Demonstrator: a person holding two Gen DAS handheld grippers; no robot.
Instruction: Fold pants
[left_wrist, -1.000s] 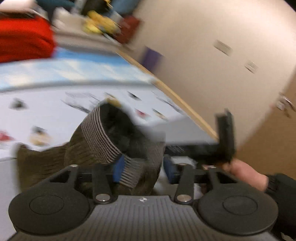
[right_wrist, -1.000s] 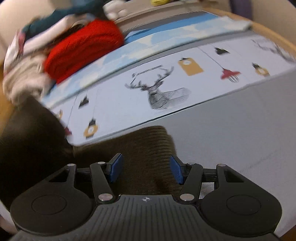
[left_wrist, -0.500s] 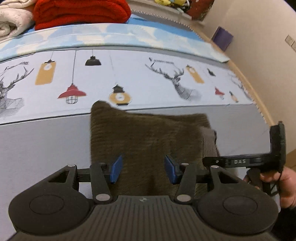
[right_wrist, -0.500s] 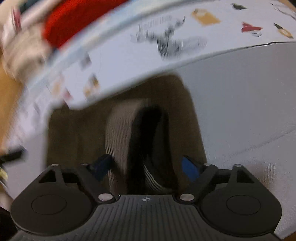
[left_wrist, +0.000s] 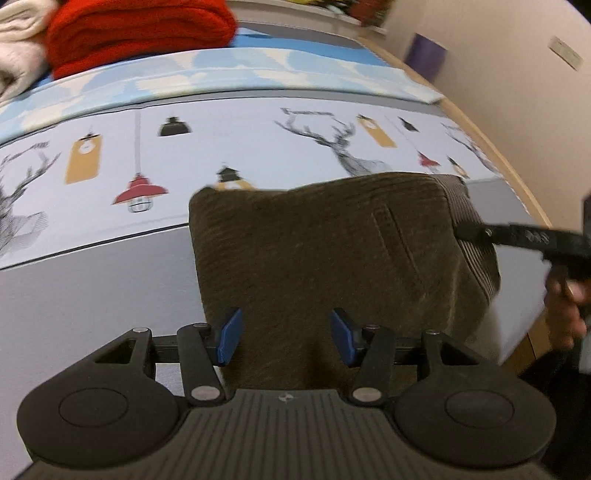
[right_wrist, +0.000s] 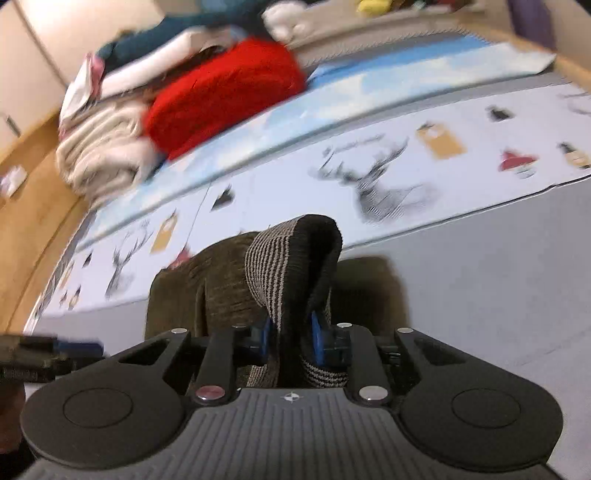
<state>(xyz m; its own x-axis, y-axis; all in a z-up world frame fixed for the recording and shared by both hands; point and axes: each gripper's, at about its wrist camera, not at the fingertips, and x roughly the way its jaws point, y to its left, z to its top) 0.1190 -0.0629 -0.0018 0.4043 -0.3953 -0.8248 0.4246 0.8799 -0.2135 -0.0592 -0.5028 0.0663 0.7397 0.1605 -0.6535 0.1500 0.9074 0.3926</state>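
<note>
The right gripper (right_wrist: 290, 338), its jaws just closing, is pinching the pants' (left_wrist: 332, 251) waistband (right_wrist: 291, 266); the left gripper (left_wrist: 284, 339) is hanging open over the pants at 6 o'clock.

L hand-held gripper (left_wrist: 283, 338) jaws apart; R hand-held gripper (right_wrist: 289, 338) just clamped shut.

Olive-brown corduroy pants (left_wrist: 325, 251) lie folded into a thick block on the grey sheet — striped ribbed waistband (right_wrist: 284, 273) at one end, lifted and arched upward.
</note>
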